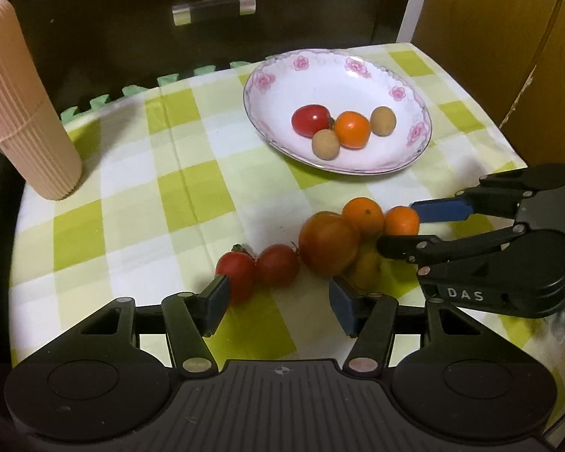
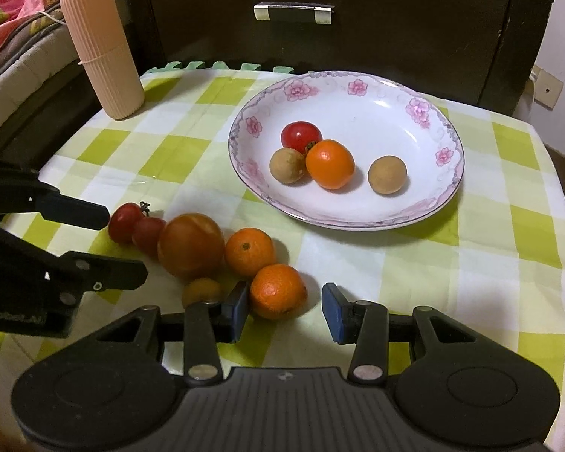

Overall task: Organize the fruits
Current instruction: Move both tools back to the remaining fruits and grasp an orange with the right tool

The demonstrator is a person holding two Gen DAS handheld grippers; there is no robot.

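A flowered white plate (image 1: 267,71) (image 2: 358,79) holds a red tomato (image 2: 300,135), an orange (image 2: 329,164) and two brown round fruits (image 2: 387,174). On the checked cloth in front of it lie two cherry tomatoes (image 1: 237,271), a large tomato (image 1: 328,243) (image 2: 190,245), two oranges (image 1: 362,214) (image 2: 249,251) and a small yellow fruit (image 2: 201,290). My left gripper (image 1: 280,305) is open, just short of the cherry tomatoes. My right gripper (image 2: 286,307) is open around the nearest orange (image 2: 277,290) (image 1: 402,220), its left pad close against it.
A pink ribbed cylinder (image 1: 30,113) (image 2: 101,49) stands at the table's back left. Behind the table is a dark drawer front with a handle (image 1: 213,9) (image 2: 293,13). The checked cloth (image 1: 169,188) runs to the table edges on both sides.
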